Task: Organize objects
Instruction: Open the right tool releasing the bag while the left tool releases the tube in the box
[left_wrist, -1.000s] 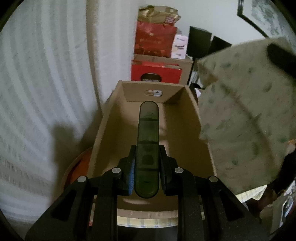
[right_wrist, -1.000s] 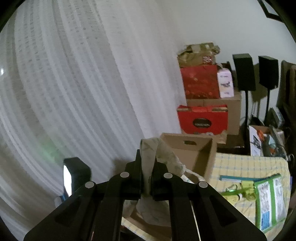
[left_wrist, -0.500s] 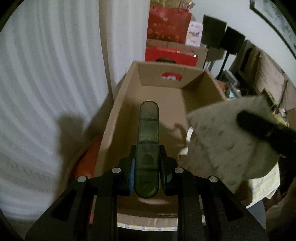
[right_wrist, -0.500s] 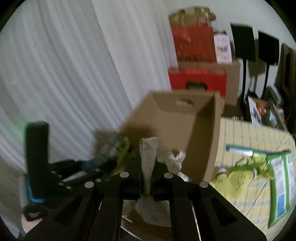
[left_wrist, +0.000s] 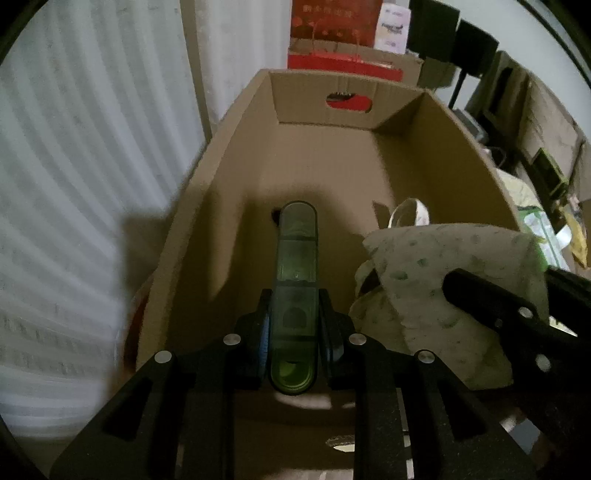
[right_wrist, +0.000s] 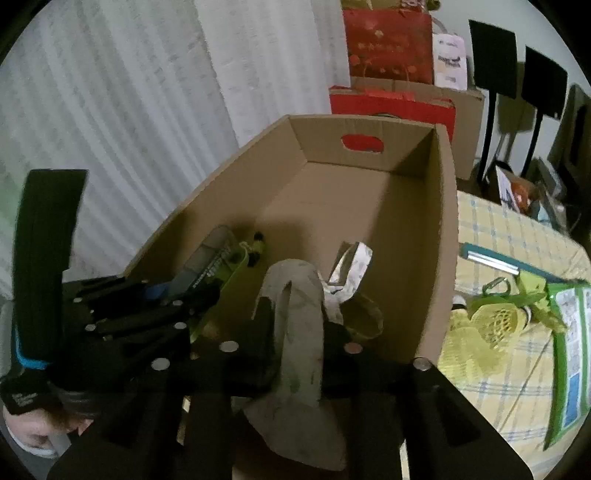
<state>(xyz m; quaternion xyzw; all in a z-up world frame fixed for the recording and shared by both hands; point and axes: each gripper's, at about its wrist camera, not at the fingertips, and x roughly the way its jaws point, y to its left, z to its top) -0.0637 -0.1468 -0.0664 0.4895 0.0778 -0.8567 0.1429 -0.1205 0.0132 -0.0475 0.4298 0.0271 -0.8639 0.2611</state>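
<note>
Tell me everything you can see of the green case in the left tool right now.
The green case is a long, narrow, translucent dark-green plastic piece with rounded ends and cross seams dividing it into sections. The left tool clamps it near its near end, pads on both long sides. It points forward and down into the open cardboard box, its far end above the box floor. Nothing else visibly touches it; the patterned cloth bag lies beside it.
</note>
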